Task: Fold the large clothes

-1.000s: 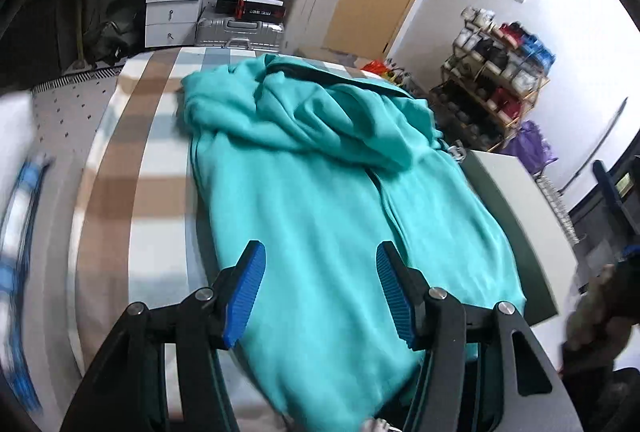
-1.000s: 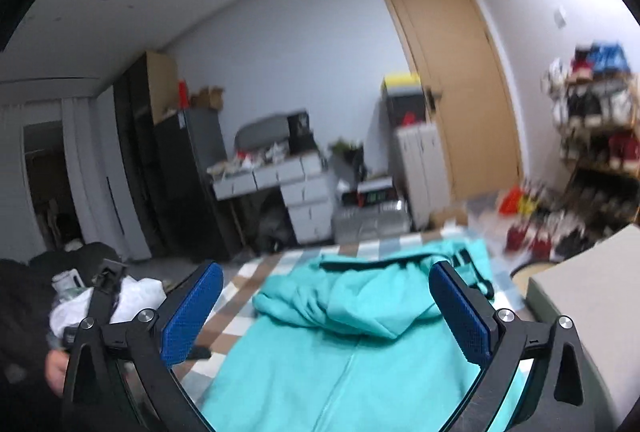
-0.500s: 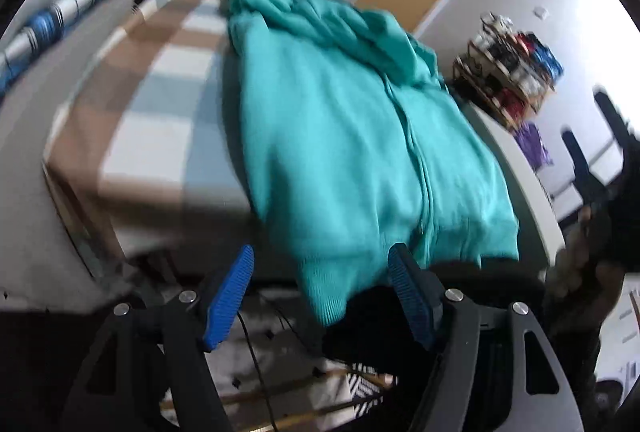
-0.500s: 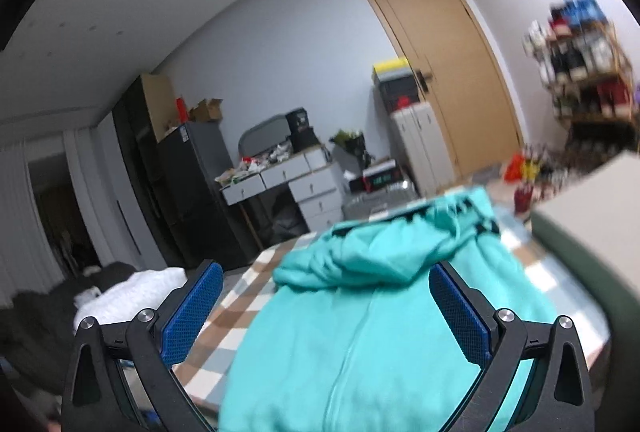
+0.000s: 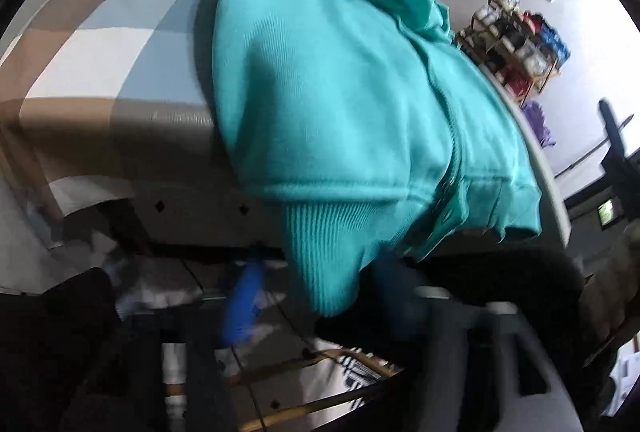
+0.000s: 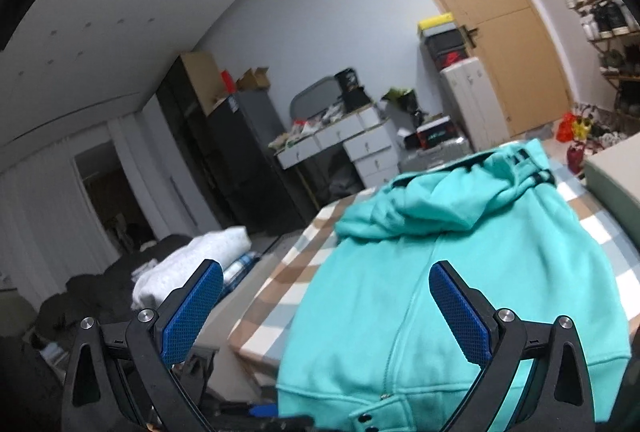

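A teal zip-up hoodie (image 5: 340, 92) lies flat on a table with a brown, white and blue checked cloth (image 5: 120, 52). Its ribbed hem (image 5: 320, 264) hangs over the near edge. My left gripper (image 5: 316, 268) is below that edge, badly blurred. Its jaws are closing with the hem between them, and a gap still shows beside the left pad (image 5: 244, 304). In the right wrist view the hoodie (image 6: 460, 272) stretches away, hood at the far end. My right gripper (image 6: 325, 268) stands open above the hoodie's near left part and holds nothing.
A shoe rack (image 5: 516, 32) stands at the far right. A wooden door (image 6: 500, 12), white drawers (image 6: 360, 144) and a dark cabinet (image 6: 224, 152) line the back wall. Folded white cloth (image 6: 192, 260) lies left of the table, and a grey-green slab (image 6: 616, 172) borders its right side.
My left gripper sank from above the hoodie to below the table edge, around the hanging hem, and its jaws narrowed. My right gripper dropped lower and nearer the hoodie, still open.
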A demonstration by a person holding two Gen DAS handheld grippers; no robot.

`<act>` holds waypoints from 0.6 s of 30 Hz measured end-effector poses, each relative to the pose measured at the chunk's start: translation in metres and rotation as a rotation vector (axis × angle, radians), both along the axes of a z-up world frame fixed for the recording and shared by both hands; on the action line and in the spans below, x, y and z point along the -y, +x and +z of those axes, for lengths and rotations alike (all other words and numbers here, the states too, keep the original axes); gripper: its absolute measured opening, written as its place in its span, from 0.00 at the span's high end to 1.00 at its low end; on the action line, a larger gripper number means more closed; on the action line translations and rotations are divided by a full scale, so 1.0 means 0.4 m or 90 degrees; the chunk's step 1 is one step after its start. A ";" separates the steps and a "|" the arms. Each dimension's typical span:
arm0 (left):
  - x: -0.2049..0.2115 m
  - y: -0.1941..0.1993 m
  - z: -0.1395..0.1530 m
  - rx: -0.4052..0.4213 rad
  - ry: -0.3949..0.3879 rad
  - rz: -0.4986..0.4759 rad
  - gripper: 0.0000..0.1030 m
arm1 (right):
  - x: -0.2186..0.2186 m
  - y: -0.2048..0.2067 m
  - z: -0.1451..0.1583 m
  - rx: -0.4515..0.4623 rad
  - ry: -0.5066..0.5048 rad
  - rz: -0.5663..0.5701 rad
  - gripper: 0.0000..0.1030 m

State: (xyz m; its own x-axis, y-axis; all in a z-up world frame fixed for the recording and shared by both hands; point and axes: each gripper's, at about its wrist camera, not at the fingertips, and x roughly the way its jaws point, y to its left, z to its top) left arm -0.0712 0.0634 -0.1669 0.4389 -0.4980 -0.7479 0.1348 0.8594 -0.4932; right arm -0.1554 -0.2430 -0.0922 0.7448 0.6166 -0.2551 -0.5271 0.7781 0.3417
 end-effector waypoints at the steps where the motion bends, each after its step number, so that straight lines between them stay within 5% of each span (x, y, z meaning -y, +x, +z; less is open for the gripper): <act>1: -0.002 -0.007 0.013 0.005 -0.009 -0.006 0.90 | -0.011 0.007 -0.004 -0.012 -0.013 0.008 0.00; 7: -0.058 -0.002 0.125 0.046 -0.128 -0.005 0.96 | -0.097 -0.002 -0.060 -0.078 -0.131 0.072 0.00; 12: -0.049 0.030 0.219 0.065 -0.134 -0.029 0.97 | -0.218 -0.052 -0.128 -0.059 -0.328 0.090 0.00; 18: -0.014 0.041 0.248 0.069 -0.111 -0.062 0.97 | -0.350 -0.042 -0.216 -0.004 -0.524 0.072 0.04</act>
